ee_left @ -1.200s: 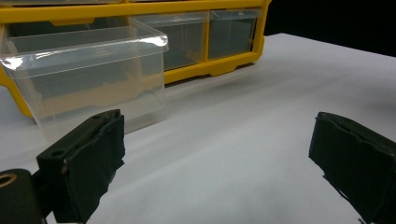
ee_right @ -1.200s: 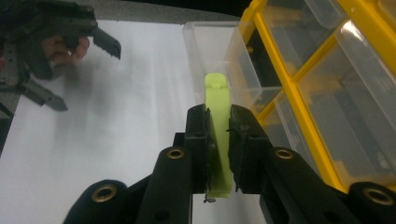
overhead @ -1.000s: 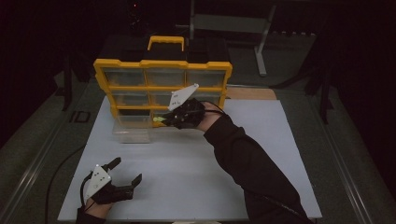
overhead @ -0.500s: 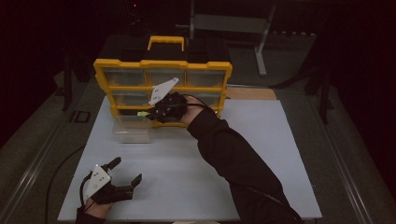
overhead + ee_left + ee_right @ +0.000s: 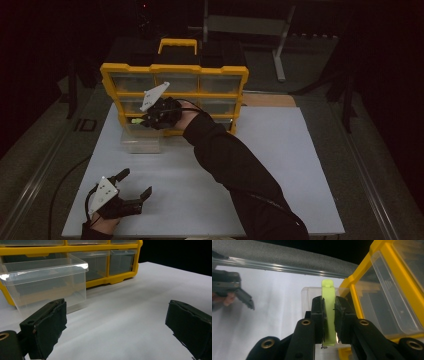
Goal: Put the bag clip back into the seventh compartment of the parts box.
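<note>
Resting low on the table [image 5: 300,165], well in front of the yellow organizer [image 5: 175,82], left gripper [image 5: 131,191] with fingers [image 5: 47,322] spread wide and empty, likely waiting its turn. Farther off, reaching across with the forearm stretched toward the organizer's front, right gripper [image 5: 145,120] pinching a lime-green strip [image 5: 328,312] upright, hovering just over the clear drawer [image 5: 141,141] pulled out before the organizer, probably for dropping it in.

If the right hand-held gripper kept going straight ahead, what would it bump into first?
Probably the clear drawer on the white table: the right hand-held gripper, clamping a green piece, points at it, though depth is uncertain.
</note>
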Demonstrator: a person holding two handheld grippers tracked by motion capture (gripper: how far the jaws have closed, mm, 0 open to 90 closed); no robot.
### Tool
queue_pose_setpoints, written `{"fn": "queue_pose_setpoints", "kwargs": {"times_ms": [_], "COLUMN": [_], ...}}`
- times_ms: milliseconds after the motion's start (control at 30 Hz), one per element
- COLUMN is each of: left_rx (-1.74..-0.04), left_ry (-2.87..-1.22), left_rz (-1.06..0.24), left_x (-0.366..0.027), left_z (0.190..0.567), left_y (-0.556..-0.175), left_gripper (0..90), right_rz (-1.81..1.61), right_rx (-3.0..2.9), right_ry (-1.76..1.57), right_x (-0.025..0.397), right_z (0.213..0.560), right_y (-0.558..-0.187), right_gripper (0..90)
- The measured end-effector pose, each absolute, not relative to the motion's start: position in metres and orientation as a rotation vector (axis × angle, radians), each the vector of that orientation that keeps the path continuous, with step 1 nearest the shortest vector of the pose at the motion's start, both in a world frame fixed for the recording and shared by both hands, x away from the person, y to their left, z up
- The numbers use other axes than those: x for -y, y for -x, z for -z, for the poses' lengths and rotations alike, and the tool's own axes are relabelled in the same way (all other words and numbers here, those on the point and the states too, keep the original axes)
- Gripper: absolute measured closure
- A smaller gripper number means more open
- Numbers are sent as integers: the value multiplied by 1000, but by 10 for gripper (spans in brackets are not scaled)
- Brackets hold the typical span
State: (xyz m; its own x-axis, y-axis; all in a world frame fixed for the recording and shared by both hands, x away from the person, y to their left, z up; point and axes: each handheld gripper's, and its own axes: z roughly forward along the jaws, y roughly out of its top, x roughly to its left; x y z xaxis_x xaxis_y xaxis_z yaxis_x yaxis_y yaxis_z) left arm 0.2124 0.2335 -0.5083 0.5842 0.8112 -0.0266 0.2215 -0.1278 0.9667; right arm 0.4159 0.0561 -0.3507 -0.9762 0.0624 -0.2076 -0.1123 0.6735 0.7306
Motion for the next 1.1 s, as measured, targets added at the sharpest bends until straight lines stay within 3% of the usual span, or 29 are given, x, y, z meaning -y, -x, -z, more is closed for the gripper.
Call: {"fn": "queue_pose_setpoints", "kwargs": {"times_ms": [1100], "left_rx": [-873], "left_ry": [-1644], "left_rz": [-619], "left_x": [-236], "left_z": [509], "left_y": [-213], "left_gripper": [36], "right_rz": [-1069], "right_rx": [-2740], "right_ry": [-84], "right_x": [-101], "right_z": [409], "right_y": [-438], "right_gripper": [781]}}
